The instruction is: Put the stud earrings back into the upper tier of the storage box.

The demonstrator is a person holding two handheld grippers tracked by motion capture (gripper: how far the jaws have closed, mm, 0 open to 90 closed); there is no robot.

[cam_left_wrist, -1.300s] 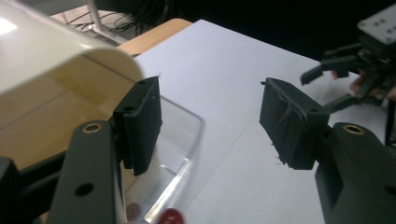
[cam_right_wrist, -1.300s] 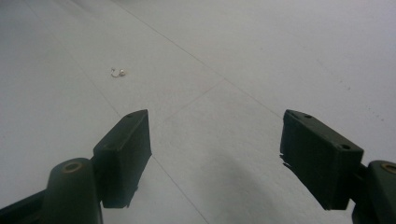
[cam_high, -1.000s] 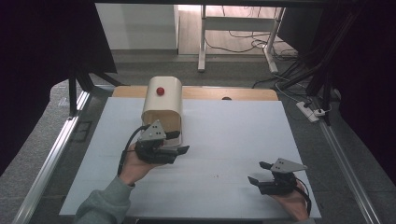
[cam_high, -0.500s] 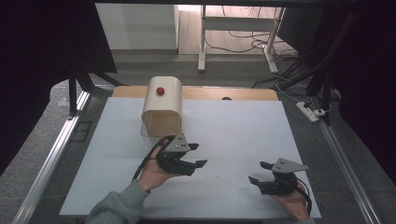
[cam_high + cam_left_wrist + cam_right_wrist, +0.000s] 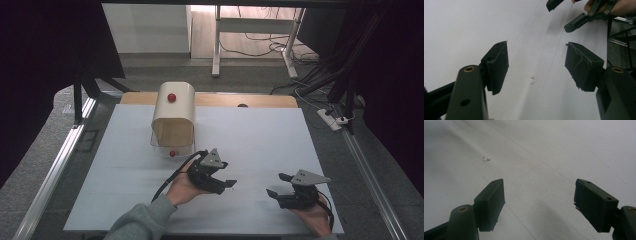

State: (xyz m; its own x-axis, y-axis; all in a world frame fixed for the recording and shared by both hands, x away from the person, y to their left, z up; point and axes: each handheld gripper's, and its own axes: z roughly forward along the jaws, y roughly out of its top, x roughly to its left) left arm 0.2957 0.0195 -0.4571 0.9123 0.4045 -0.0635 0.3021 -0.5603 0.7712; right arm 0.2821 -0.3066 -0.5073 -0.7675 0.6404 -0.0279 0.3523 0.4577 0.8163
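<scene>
A tiny pearl earring (image 5: 532, 77) lies on the white table sheet (image 5: 260, 135). My left gripper (image 5: 226, 181) hovers low over it near the middle front. Its jaws have just been opening and stand wide in the left gripper view (image 5: 537, 53). The earring sits on the sheet between them, and neither pad touches it. My right gripper (image 5: 279, 185) rests at the front right, open with nothing in it (image 5: 539, 192), and the earring (image 5: 486, 158) lies off to its far left. The right gripper (image 5: 561, 13) also shows at the top of the left gripper view.
A cream round-topped box (image 5: 173, 120) with a red knob (image 5: 171, 97) stands at the back left of the sheet, its open side towards me. A wooden board (image 5: 260, 100) edges the far side. A metal rail (image 5: 55, 170) runs along the left, and cables and a power strip (image 5: 334, 118) lie on the floor.
My left hand has moved away from the box, rightwards and towards me, sinking closer to the sheet. The right hand has stayed put.
</scene>
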